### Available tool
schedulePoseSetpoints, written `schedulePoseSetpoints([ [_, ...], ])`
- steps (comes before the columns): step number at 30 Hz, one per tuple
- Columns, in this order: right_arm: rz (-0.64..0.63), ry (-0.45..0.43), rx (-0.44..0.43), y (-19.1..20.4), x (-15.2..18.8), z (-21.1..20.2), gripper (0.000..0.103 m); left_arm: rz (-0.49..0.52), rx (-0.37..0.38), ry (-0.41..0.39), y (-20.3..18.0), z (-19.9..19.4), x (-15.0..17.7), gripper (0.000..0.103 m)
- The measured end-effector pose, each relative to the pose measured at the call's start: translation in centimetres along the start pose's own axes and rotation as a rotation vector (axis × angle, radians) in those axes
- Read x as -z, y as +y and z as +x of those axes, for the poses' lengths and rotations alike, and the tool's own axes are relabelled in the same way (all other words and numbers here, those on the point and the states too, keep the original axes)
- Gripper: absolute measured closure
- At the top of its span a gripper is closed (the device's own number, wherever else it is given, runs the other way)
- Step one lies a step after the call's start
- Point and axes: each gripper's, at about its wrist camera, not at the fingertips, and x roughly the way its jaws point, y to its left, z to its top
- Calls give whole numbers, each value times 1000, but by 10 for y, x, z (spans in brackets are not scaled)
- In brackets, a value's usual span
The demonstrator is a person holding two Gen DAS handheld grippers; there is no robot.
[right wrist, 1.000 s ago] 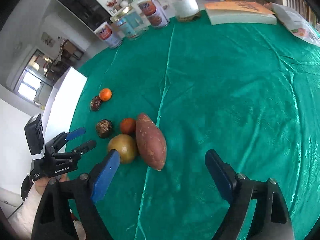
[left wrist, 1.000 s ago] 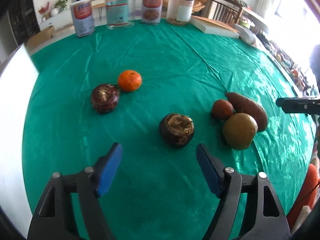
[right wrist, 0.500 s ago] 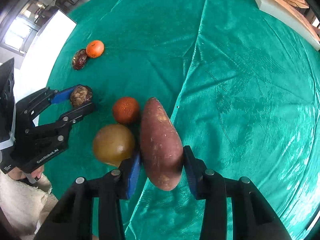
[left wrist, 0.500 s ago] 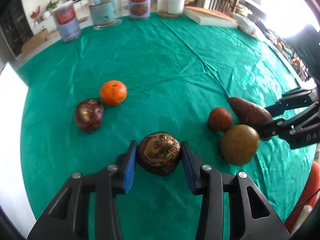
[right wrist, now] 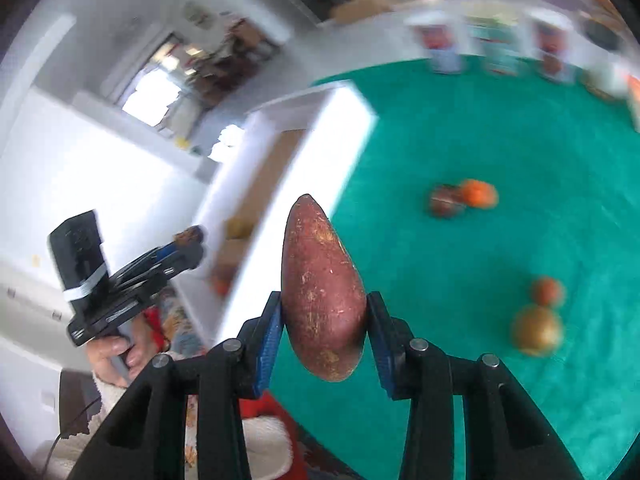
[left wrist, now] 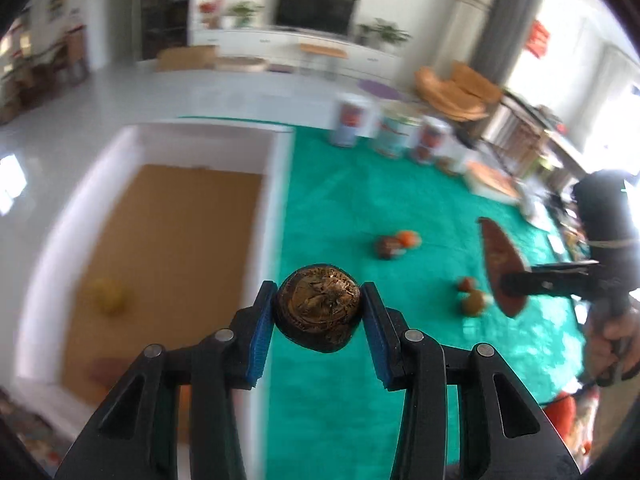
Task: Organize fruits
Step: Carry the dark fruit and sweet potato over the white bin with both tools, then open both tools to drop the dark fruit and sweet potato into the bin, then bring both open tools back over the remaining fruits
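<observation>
a: what is held in the left gripper (left wrist: 318, 316)?

b: a dark round fruit (left wrist: 318, 310) is pinched between its blue pads, lifted clear of the green bench (left wrist: 400, 208). the rough brown patch of the fruit is turned toward the camera.

a: and in which direction is the white box (left wrist: 276, 184) found from there?

b: to the left and a little ahead. in the left wrist view its near wall is seen just beside the left finger, and the brown floor of the box opens further left, where a yellowish fruit (left wrist: 109, 295) is already lying. so it is judged that a short move leftward is needed.

a: and the right gripper (right wrist: 323, 320)?

b: it is pressed on a sweet potato (right wrist: 322, 292), held near the thick end. the long axis is pointed forward and upward, away from the gripper, with the narrow tip toward the box wall.

a: which gripper is nearer to the box?

b: the left one, it seems. in the right wrist view it is seen at the box's near edge, while the right one is over the bench, the box lying ahead and to its left. probably the long potato must be passed over the wall with care.

a: what is left on the bench?

b: four fruits are seen, blurred, in two pairs well apart.
</observation>
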Motion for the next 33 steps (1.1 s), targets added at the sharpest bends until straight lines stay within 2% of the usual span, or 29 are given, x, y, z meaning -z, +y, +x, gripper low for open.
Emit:
schedulePoseSetpoints([
  [4, -127, 60, -65, 88, -21, 92, 62, -97, -185, 80, 78, 20, 13, 60],
  [7, -211, 92, -21, 131, -33, 154, 62, -126, -299, 133, 112, 44, 25, 60],
  [10, -282, 130, 68, 157, -36, 207, 62, -148, -348, 156, 134, 57, 36, 60],
  [14, -309, 167, 150, 166, -32, 242, 62, -139, -384, 151, 140, 67, 43, 59],
  [18, -340, 173, 243, 159, -23, 247, 60, -125, -413, 136, 140, 72, 46, 57],
  [20, -341, 147, 254, 156, -24, 243, 59, -113, -438, 123, 138, 70, 46, 43],
  [24, -328, 97, 237, 149, -29, 226, 56, -86, -461, 92, 128, 65, 45, 29],
  [26, -339, 63, 235, 149, -26, 208, 51, -76, -460, 74, 120, 59, 45, 20],
  [29, -338, 5, 227, 139, -14, 174, 41, -65, -439, 30, 105, 47, 46, 14],
  [33, -338, -75, 267, 107, 23, 133, 37, -62, -331, -25, 68, 26, 54, 12],
])
